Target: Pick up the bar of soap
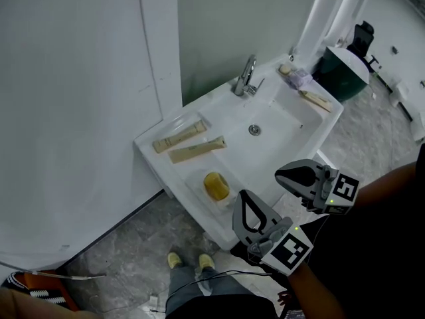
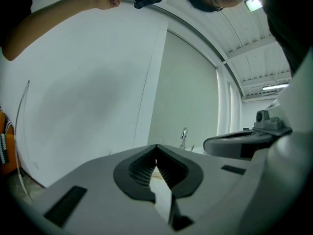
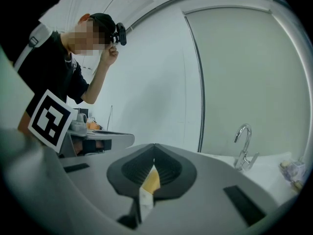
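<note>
Though right hand-held gripper (image 3: 154, 146) blocks it, bar of soap (image 3: 152, 180) partly visible

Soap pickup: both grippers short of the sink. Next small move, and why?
Probably open the left gripper: its jaws are together and empty, and it sits nearer the bar of soap, which lies untouched in its dish at the front corner of the sink. Shut jaws cannot straddle the bar.

Bathroom: white sink (image 1: 287, 122), faucet (image 1: 246, 77) (tubes (image 1: 196, 149) alongside).
</note>
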`<move>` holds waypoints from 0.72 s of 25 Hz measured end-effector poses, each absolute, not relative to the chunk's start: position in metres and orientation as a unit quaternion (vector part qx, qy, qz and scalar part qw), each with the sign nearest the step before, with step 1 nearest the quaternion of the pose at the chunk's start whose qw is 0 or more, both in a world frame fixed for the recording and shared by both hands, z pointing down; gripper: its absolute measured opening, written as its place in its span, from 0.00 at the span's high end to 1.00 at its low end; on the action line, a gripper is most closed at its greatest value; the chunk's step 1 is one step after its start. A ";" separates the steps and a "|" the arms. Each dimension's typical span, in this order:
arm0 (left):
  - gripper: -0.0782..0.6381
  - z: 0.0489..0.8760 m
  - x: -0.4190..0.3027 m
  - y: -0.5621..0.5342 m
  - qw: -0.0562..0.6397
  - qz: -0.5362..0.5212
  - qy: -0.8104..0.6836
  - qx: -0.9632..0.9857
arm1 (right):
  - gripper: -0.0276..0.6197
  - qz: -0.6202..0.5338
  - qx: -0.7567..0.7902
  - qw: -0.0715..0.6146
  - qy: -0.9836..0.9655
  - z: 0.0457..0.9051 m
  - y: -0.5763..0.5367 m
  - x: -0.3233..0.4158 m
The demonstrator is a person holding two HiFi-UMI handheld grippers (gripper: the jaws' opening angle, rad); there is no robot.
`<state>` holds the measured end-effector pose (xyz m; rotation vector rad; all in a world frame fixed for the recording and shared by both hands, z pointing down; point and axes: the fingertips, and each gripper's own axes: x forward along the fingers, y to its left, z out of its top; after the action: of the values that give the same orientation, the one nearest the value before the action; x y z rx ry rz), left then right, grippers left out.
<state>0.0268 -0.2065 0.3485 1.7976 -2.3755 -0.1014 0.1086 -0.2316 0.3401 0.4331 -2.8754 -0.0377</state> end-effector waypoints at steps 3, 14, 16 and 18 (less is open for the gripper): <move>0.88 0.349 0.029 -0.211 0.073 -0.033 -0.792 0.606 | 0.95 -0.015 0.149 0.115 -0.982 0.340 -0.234 0.109; 0.88 0.377 0.026 -0.220 0.129 -0.041 -0.796 0.590 | 0.95 -0.013 0.149 0.135 -0.979 0.354 -0.249 0.111; 0.88 0.380 0.025 -0.221 0.128 -0.040 -0.796 0.590 | 0.95 -0.013 0.149 0.131 -0.980 0.353 -0.249 0.110; 0.88 0.383 0.025 -0.222 0.127 -0.038 -0.795 0.592 | 0.95 -0.013 0.150 0.129 -0.980 0.352 -0.248 0.110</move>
<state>0.0253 -0.2219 0.3826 1.7217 -2.3142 -0.1109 0.1096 -0.2477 0.3524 0.4368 -2.8485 -0.0372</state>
